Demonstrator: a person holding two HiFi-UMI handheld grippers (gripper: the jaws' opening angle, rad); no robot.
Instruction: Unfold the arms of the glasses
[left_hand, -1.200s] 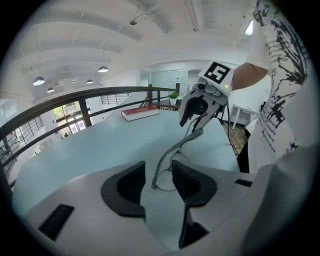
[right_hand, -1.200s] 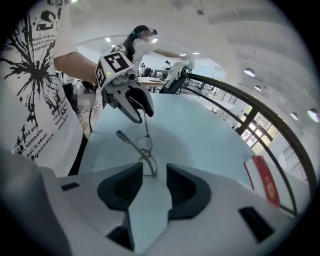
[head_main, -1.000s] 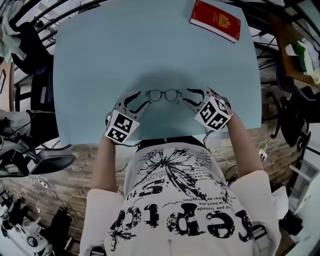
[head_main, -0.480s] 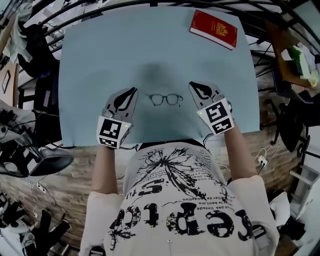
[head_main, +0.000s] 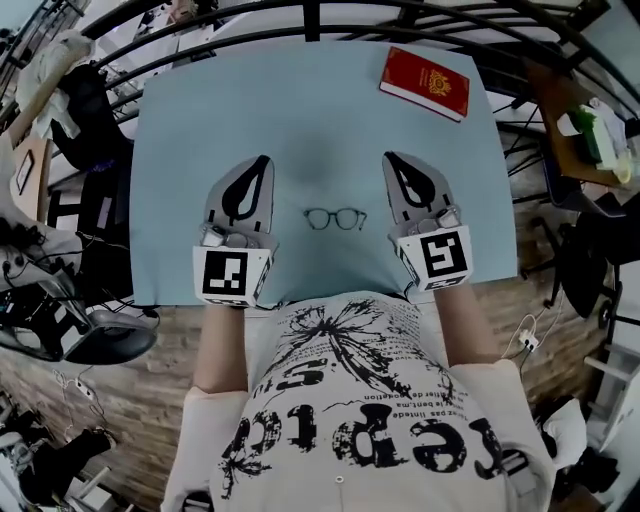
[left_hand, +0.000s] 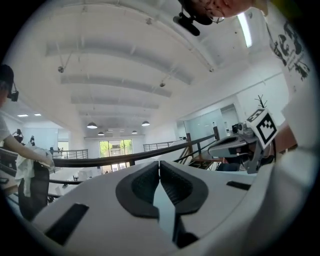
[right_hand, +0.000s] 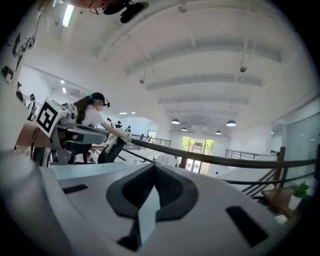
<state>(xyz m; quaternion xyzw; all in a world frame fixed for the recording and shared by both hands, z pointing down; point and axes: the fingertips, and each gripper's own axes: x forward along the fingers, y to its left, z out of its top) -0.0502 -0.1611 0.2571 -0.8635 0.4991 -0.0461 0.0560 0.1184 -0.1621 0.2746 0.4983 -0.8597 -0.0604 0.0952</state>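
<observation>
Plainly, we judge the glasses (head_main: 335, 218) light and fragile, best pinched gently at their outer ends; left gripper (head_main: 262, 160) at 9, right gripper (head_main: 388, 158) at 3 o'clock, both clenched empty.

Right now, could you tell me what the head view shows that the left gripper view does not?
Only the head view: the glasses lying on the blue table, and the red booklet at its far corner. Only the left gripper view: the hall's ceiling lamps and a railing, plus a close look at its fingers, which have just closed, tips together, nothing between them. Both: the left gripper and the right gripper with its marker cube; in the head view they flank the glasses without touching them.
</observation>
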